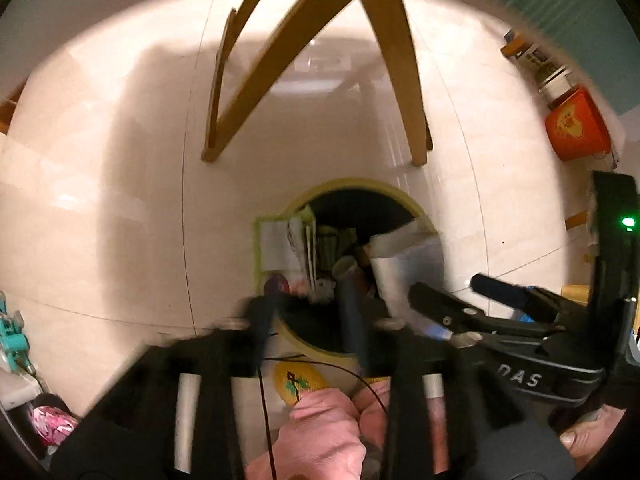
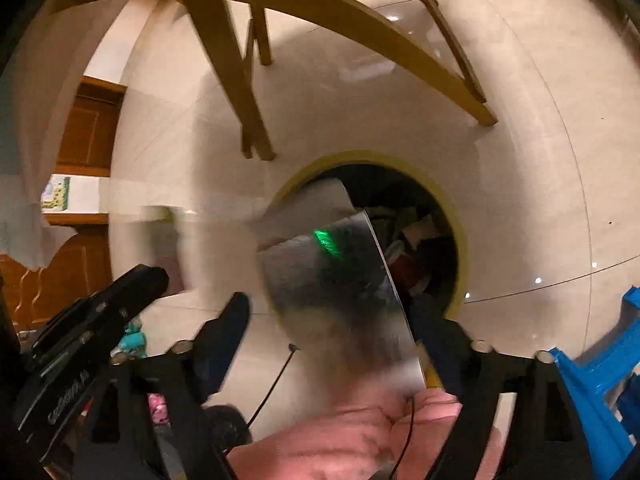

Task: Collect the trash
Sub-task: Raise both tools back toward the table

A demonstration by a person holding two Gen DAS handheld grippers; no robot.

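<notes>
A yellow-rimmed trash bin (image 1: pixel 362 186) stands on the pale tile floor, holding paper, cartons and tubes; it also shows in the right wrist view (image 2: pixel 460 220). My left gripper (image 1: pixel 310 300) is open over the bin's near rim, with nothing between its blurred fingers (image 1: pixel 264 320). My right gripper (image 2: pixel 332 320) is open above the bin. A shiny silver sheet (image 2: pixel 340 292) hangs blurred between its fingers (image 2: pixel 228 328) over the bin mouth; no finger clearly touches it. The right gripper also shows at the right of the left wrist view (image 1: pixel 448 296).
Wooden chair legs (image 1: pixel 400 80) stand just beyond the bin. An orange bucket (image 1: pixel 576 124) and stacked items sit far right. A blue plastic stool (image 2: pixel 600 368) is at my right. A wooden cabinet (image 2: pixel 80 128) and a hanging cloth are at the left.
</notes>
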